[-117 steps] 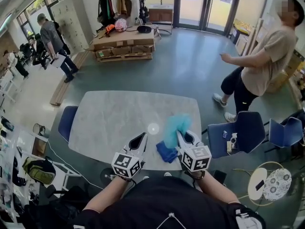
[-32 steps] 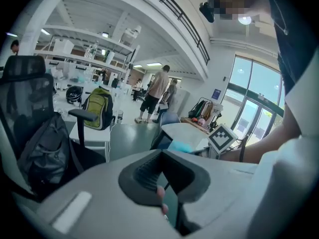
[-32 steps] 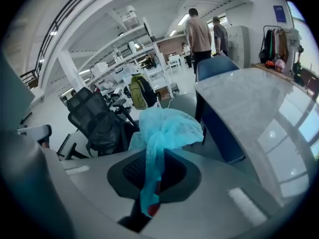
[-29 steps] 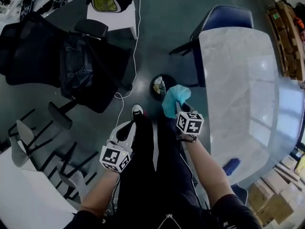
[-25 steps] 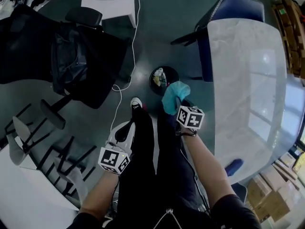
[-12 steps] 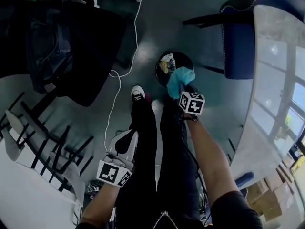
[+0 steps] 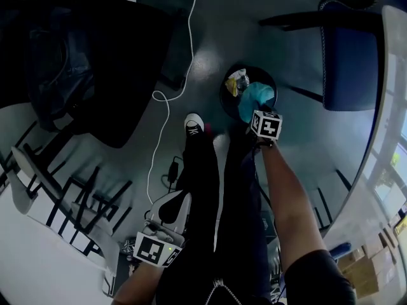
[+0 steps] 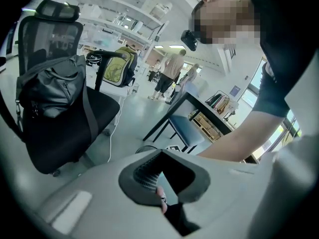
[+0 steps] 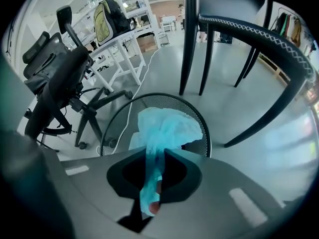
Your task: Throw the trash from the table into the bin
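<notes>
Right gripper view: right gripper (image 9: 158, 156) jaws pinched on crumpled pale blue tissue (image 9: 167, 128) above black mesh bin (image 9: 202, 126), left gripper (image 7: 175, 202) jaws closed together, empty

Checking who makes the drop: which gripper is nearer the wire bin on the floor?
Right. The right gripper hangs just above the bin, shut on a light-blue tissue over its opening; the left gripper is beside the person's leg, well clear.

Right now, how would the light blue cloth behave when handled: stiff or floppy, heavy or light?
Probably floppy: the light blue cloth hangs crumpled from the right gripper. Likely light, as a thin pinch carries it. It may drape over the bin rim.
</notes>
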{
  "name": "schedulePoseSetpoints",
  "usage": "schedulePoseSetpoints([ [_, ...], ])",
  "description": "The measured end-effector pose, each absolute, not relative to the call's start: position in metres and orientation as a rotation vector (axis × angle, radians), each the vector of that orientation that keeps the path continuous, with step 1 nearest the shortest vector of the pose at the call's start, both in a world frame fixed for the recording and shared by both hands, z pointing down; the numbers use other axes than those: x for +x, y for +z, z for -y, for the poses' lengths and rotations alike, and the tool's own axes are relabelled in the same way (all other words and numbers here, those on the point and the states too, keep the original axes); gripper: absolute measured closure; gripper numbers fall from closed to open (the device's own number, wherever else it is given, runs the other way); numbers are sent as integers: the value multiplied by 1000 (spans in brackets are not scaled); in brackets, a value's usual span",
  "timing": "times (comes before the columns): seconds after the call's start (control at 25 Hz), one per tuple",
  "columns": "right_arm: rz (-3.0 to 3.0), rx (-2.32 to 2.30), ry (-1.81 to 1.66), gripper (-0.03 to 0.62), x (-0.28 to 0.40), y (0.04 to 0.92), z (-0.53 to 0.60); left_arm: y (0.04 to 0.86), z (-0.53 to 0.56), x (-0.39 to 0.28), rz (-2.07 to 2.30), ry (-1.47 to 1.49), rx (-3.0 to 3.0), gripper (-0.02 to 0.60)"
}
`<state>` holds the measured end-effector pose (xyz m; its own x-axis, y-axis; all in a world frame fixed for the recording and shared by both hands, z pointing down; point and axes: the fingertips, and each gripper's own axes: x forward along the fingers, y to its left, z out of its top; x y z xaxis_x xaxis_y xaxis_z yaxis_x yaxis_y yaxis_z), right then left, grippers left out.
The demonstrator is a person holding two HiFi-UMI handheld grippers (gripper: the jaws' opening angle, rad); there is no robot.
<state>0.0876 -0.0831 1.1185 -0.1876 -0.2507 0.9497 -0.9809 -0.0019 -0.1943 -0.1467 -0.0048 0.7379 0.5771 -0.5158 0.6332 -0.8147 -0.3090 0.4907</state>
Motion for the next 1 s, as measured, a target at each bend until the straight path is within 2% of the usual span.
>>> schedulePoseSetpoints([
  [0.16, 1512, 1313, 1237, 533, 96, 1136, 81, 744, 2, -143, 1046, 472, 1995, 580],
  [0.6, 1544, 1223, 1284, 376, 90, 1130, 75, 730, 3, -134, 1044, 494, 2031, 580],
  [0.8, 1547, 1237, 1268, 364, 95, 1113, 82, 722, 1, -134, 1071, 490, 2030, 580],
  [1.0, 1600, 1247, 1326, 373, 85, 1055, 81, 695, 0, -129, 1081, 466, 2043, 580],
])
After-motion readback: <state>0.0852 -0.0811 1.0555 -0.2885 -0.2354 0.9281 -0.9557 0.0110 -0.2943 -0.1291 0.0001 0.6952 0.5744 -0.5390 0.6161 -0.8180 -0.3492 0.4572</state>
